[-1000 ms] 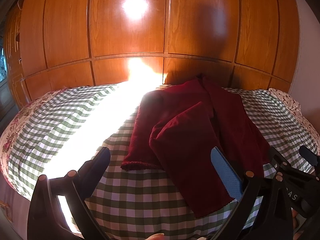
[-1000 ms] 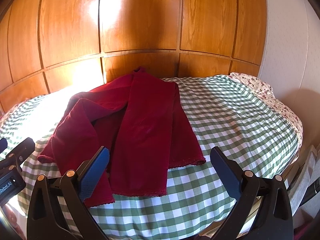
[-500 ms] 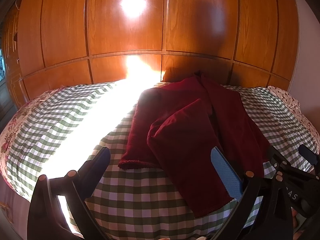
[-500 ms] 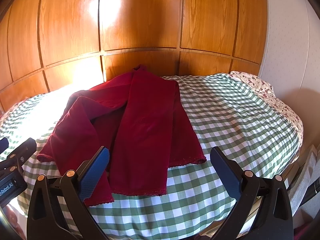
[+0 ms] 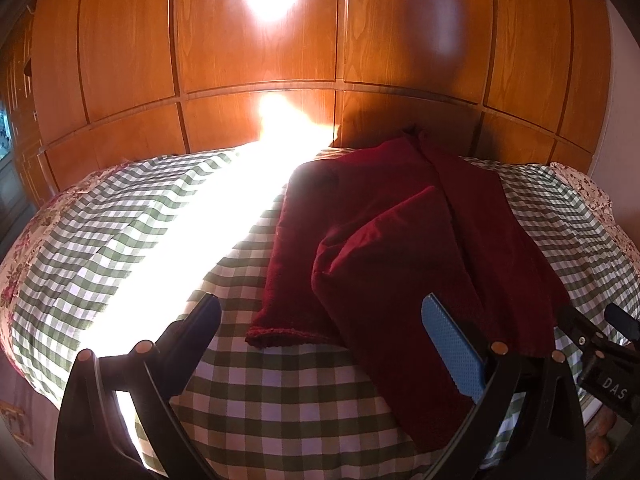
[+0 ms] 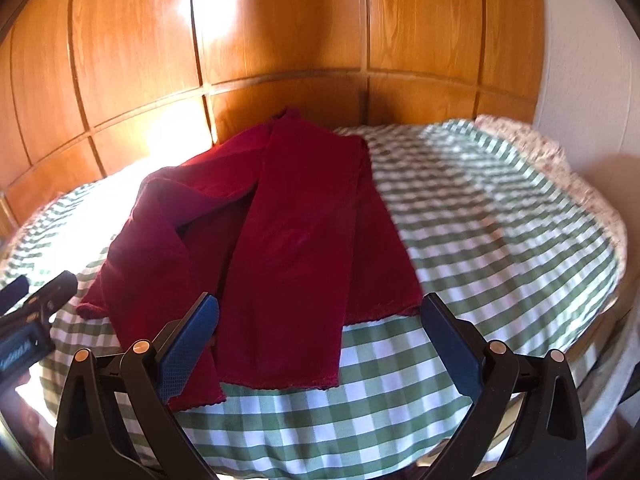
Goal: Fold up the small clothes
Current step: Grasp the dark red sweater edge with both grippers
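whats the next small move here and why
Probably lower the right claw onto the near hem of the red garment and close. Both claws are open and empty, the left claw too, and the garment lies loosely bunched on the checked cover, its hem just ahead.

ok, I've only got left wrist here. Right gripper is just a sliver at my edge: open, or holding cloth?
Observer: The right gripper is open and holds nothing. Its jaws are spread wide over the near end of the red garment.
Operator: I can't see the garment's right-side hem. Is it flat?
Observer: Yes. That hem lies flat on the gingham cover, just left of the right gripper's right finger.
Operator: Anything on the bed past it?
Observer: Only gingham up to a floral border, though that side is motion-blurred.
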Demonstrator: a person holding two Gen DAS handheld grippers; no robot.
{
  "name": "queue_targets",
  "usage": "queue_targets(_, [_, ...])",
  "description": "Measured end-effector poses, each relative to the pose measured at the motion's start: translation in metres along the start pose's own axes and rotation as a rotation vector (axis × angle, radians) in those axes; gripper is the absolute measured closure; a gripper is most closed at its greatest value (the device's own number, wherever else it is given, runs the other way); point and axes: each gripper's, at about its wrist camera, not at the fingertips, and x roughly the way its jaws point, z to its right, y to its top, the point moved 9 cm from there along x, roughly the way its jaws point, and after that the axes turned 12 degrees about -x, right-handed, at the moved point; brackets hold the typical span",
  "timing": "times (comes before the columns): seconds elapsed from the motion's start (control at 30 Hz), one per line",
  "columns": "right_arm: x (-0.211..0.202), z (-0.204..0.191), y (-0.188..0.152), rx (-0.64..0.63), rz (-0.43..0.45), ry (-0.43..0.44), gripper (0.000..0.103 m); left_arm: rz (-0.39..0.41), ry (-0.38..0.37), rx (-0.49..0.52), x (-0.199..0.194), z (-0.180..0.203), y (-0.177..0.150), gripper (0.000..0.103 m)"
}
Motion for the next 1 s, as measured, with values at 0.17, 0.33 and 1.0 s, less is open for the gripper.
queue_targets(0.17, [0.021, 0.017, 0.001, 0.074, -0.047, 0.081, 0.019, -0.035, -0.027, 0.044, 0.029, 0.004, 0.011, 0.003])
queue_targets(0.33, [0.058, 0.033, 0.017, 0.113, -0.096, 0.105, 0.024, -0.084, -0.101, 0.126, 0.057, 0.028, 0.013, 0.006])
queue_targets(1.0, [0.112, 0.062, 0.094, -0.178, -0.083, 0.022, 0.103, -0.048, -0.168, -0.174, 0.088, -0.061, 0.165, 0.098])
